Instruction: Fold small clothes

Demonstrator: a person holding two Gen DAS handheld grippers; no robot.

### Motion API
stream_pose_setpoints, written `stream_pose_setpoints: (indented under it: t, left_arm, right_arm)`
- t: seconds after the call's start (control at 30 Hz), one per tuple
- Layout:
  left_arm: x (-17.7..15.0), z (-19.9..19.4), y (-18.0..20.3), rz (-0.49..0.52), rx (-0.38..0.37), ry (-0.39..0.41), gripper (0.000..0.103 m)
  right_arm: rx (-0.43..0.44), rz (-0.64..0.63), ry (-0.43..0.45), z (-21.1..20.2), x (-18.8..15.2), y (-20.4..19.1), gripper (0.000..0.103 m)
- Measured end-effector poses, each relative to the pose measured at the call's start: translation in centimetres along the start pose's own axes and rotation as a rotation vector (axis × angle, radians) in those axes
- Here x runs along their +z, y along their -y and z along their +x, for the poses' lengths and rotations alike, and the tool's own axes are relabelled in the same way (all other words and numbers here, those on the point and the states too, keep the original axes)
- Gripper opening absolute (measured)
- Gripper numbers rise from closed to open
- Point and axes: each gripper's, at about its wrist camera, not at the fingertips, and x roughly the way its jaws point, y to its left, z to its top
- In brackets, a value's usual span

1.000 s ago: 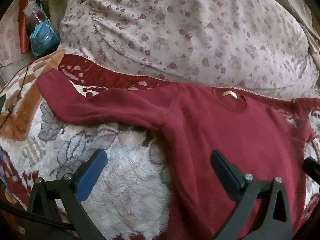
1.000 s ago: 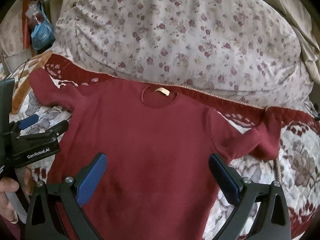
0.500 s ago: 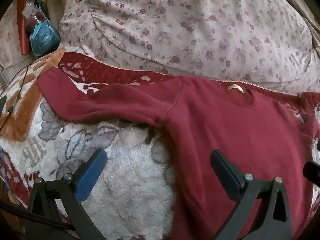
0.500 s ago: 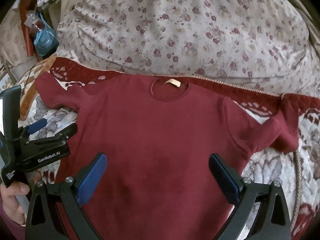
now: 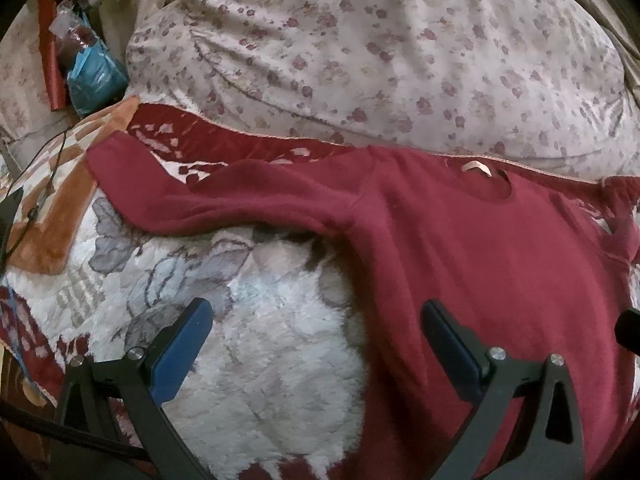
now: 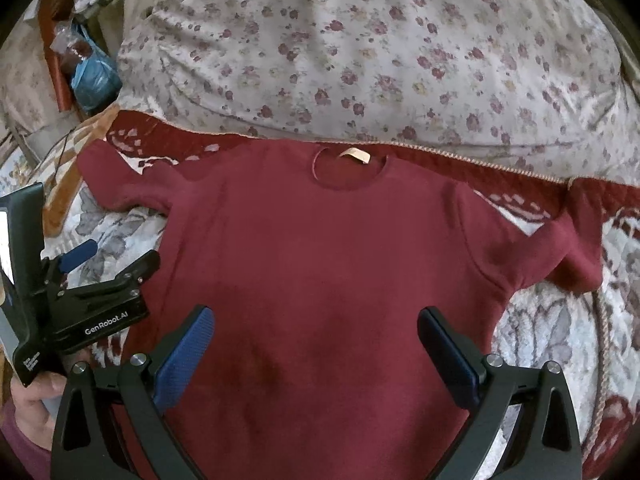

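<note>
A small dark red sweater (image 6: pixel 320 264) lies flat, face up on the bed, neck with a tan label (image 6: pixel 355 155) toward the pillow. Its left sleeve (image 5: pixel 224 196) stretches out to the left; its right sleeve (image 6: pixel 560 248) bends at the cuff. My left gripper (image 5: pixel 316 320) is open and empty, over the sweater's left side edge and the fluffy blanket. It also shows in the right wrist view (image 6: pixel 108 260), beside the sweater's left edge. My right gripper (image 6: pixel 316 324) is open and empty above the middle of the sweater's body.
A large floral pillow (image 6: pixel 360 48) lies behind the sweater. A red and white quilt (image 6: pixel 612 216) and a fluffy floral blanket (image 5: pixel 256 344) cover the bed. A blue bag (image 5: pixel 94 76) and clutter sit at the far left, with a thin cable (image 5: pixel 48 184).
Both grippers have drifted a little to the right and forward over the sweater; the sweater sits lower and more centred in the right wrist view. Both stay open.
</note>
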Motion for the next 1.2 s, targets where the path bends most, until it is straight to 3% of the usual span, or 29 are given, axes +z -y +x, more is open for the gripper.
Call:
stream_pose_setpoints:
  t: [0.17,0.3,0.5,0.6,0.67,0.73,0.87,1.2]
  left_arm:
    - [0.0,-0.1,-0.6,-0.021,0.003,0.007,0.103]
    - [0.4,-0.1,-0.4,-0.034,0.0,-0.034,0.103]
    - [1.1,-2.1,0.5,-0.019,-0.022,0.034,0.103]
    - [0.4,-1.0,0.7,0.006,-0.003,0.028,0.103]
    - [0.1,0.3,0.5,0.009,0.01,-0.03,0.103]
    - [0.1,0.8,0.0,-0.017,0.01,-0.037,0.103]
    - [0.6,0.4,-0.8,-0.066,0.008,-0.007,0.103]
    - [0.6,0.9,-0.5,-0.052,0.009,-0.024,0.103]
  right_arm:
    - [0.017,0.0,-0.01,0.3,0.1,-0.5,0.103]
    - [0.016,-0.008,-0.007,0.4,0.1,-0.6,0.103]
    - [0.02,-0.021,-0.005,0.8,-0.2,-1.1,0.103]
    - [0.027,-0.023,-0.017,1.0,-0.4,-1.2,0.103]
    - [0.029,-0.021,-0.019,1.0,-0.4,-1.1,0.103]
    - [0.031,-0.022,-0.022,1.1,-0.5,-1.1,0.103]
    - [0.037,-0.011,-0.019,1.3,-0.5,-1.0,0.103]
    - [0.041,-0.01,-0.033,2.9,0.8,-1.4,0.103]
